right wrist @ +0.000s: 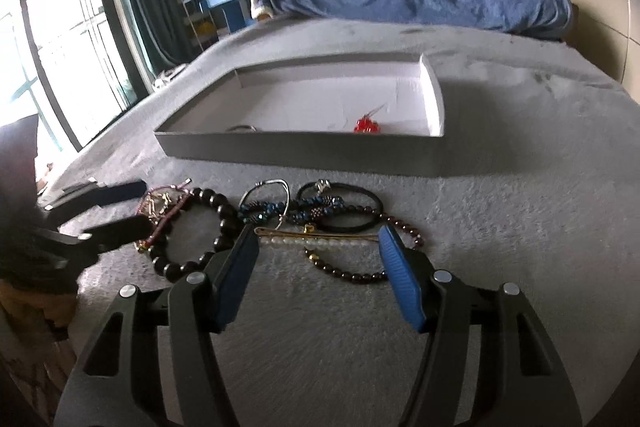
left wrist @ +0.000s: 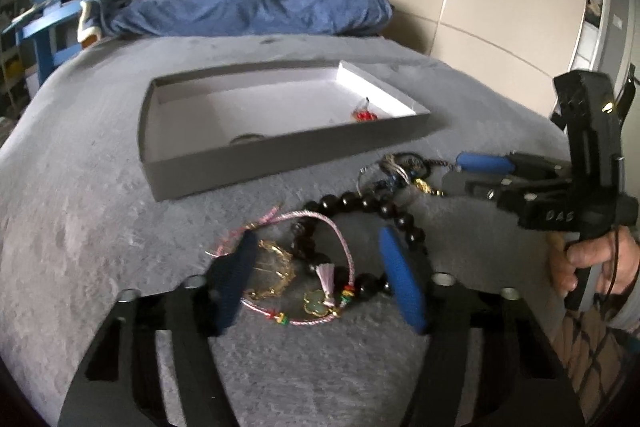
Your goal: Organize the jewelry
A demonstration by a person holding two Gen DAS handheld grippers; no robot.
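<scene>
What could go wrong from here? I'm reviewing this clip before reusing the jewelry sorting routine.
1. The pearl hair clip with gold bar between the open right gripper's fingers lies against the dark red bead bracelet; a pinch may drag both.
2. The pink cord necklace under the open left gripper crosses the large black bead bracelet, so lifting could snag.
3. The grey cardboard tray sits on soft bedding and may shift.

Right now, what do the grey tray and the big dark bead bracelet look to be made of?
Grey tray: probably cardboard, matte; thin straight walls, white papery inside. Dark bead bracelet: glossy round beads with highlights, possibly polished wood or stone; cannot tell which.
</scene>
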